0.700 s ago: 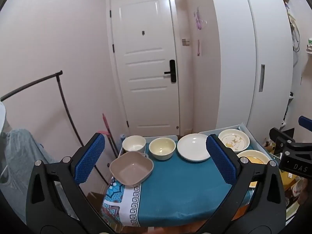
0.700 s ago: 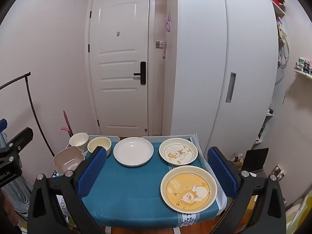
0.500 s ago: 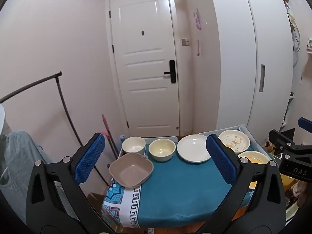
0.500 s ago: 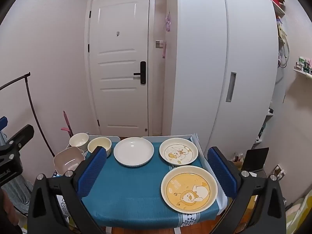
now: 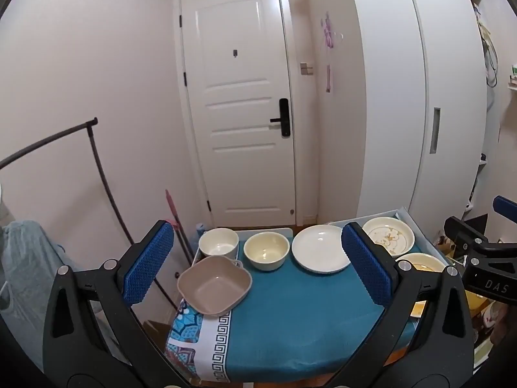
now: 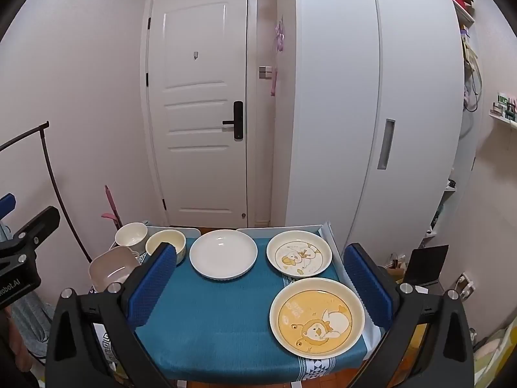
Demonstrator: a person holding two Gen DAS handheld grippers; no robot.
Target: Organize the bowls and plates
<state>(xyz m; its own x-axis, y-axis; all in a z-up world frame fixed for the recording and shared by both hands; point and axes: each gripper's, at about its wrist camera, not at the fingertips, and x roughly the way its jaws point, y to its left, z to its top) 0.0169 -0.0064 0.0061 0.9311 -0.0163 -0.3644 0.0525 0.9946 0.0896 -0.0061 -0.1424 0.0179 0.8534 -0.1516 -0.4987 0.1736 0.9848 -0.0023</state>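
Observation:
A small table with a teal cloth [image 5: 300, 317] [image 6: 219, 320] holds the dishes. On its left stand a tan square bowl [image 5: 215, 286] [image 6: 108, 268], a white cup-like bowl [image 5: 219, 244] [image 6: 131, 234] and a cream bowl [image 5: 266, 250] [image 6: 164, 242]. A plain white plate [image 5: 318, 253] [image 6: 223, 253], a white duck plate [image 5: 387, 236] [image 6: 299, 253] and a yellow duck plate [image 6: 317, 317] [image 5: 420, 262] lie to the right. My left gripper [image 5: 258, 268] and right gripper [image 6: 260, 286] are open and empty, held above the table's near edge.
A white door [image 5: 240, 110] and white wardrobe [image 6: 371, 113] stand behind the table. A dark clothes rail [image 5: 97, 161] and a pink-handled tool [image 6: 111, 203] are at the left. A dark laptop-like thing [image 6: 425, 265] sits on the floor at right.
Both grippers stay open. The views have shifted only slightly; no dish has moved.

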